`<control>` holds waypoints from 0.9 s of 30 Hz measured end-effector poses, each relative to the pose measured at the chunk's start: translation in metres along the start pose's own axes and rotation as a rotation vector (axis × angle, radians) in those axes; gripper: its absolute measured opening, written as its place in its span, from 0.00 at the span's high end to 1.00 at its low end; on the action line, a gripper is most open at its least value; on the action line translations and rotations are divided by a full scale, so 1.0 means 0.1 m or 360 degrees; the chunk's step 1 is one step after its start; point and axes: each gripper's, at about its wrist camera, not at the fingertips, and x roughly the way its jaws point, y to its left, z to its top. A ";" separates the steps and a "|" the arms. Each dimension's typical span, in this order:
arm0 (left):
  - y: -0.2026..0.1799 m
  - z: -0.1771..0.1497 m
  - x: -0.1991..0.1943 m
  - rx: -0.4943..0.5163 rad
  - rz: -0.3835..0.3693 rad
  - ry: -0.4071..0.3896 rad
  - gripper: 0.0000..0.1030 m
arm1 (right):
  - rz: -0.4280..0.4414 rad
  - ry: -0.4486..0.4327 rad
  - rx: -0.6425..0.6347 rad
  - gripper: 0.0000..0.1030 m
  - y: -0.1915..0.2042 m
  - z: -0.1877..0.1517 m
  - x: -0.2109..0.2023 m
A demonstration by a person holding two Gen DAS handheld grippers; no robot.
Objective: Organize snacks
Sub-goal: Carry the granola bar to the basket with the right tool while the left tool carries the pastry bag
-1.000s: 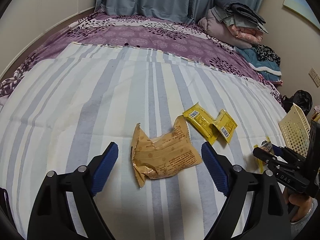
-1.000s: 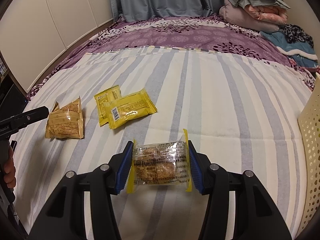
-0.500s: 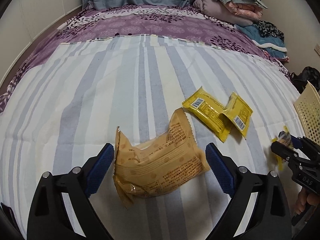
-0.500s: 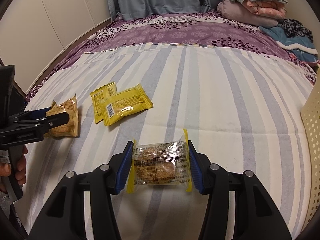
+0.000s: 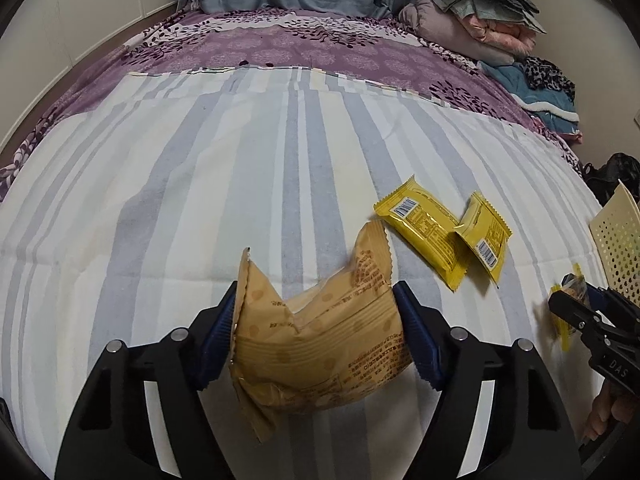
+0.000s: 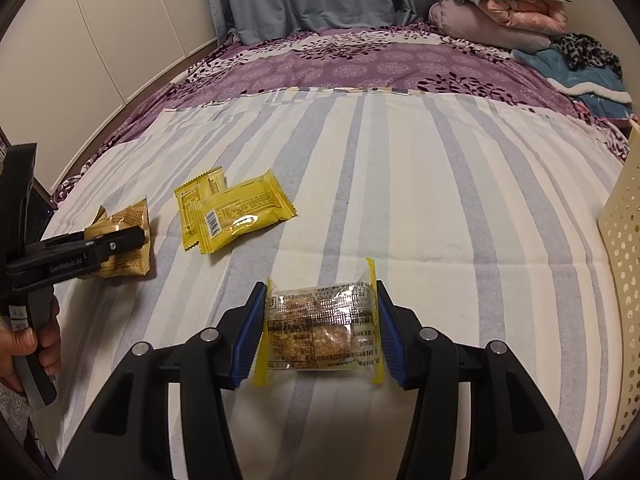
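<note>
My left gripper (image 5: 320,336) is shut on a tan snack packet (image 5: 320,344), its blue pads pressing both sides; the packet also shows in the right wrist view (image 6: 128,248) behind the left gripper (image 6: 120,242). My right gripper (image 6: 320,336) is shut on a clear cereal-bar packet (image 6: 320,332) with yellow ends, held just over the striped sheet. From the left wrist view the right gripper (image 5: 576,312) sits at the far right. Two yellow snack packets (image 5: 444,236) overlap on the sheet between the grippers, also seen in the right wrist view (image 6: 232,212).
A cream perforated basket (image 6: 624,280) stands at the right edge of the bed, also in the left wrist view (image 5: 618,244). Folded bedding (image 6: 504,12) is piled at the far right. White cupboards (image 6: 80,40) line the left.
My left gripper moved forward around the tan packet and closed on it. My right gripper kept hold of the cereal-bar packet, nearly still.
</note>
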 end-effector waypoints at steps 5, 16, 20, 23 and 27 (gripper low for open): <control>-0.04 -0.03 -0.21 -0.0028 -0.0035 -0.0055 0.27 | 0.0004 -0.0046 0.0005 0.49 0.00 0.03 -0.12; -0.38 0.15 -0.81 0.0035 -0.0096 -0.0232 0.27 | 0.0007 -0.0276 0.0044 0.49 -0.18 0.23 -0.74; -0.54 0.20 -0.97 0.0069 -0.0135 -0.0275 0.27 | -0.0037 -0.0379 0.0084 0.49 -0.35 0.28 -1.03; -0.69 0.23 -1.08 0.0108 -0.0162 -0.0313 0.27 | -0.0091 -0.0463 0.0124 0.49 -0.54 0.29 -1.28; -0.90 0.25 -1.22 0.0163 -0.0197 -0.0363 0.27 | -0.0175 -0.0558 0.0183 0.49 -0.81 0.27 -1.58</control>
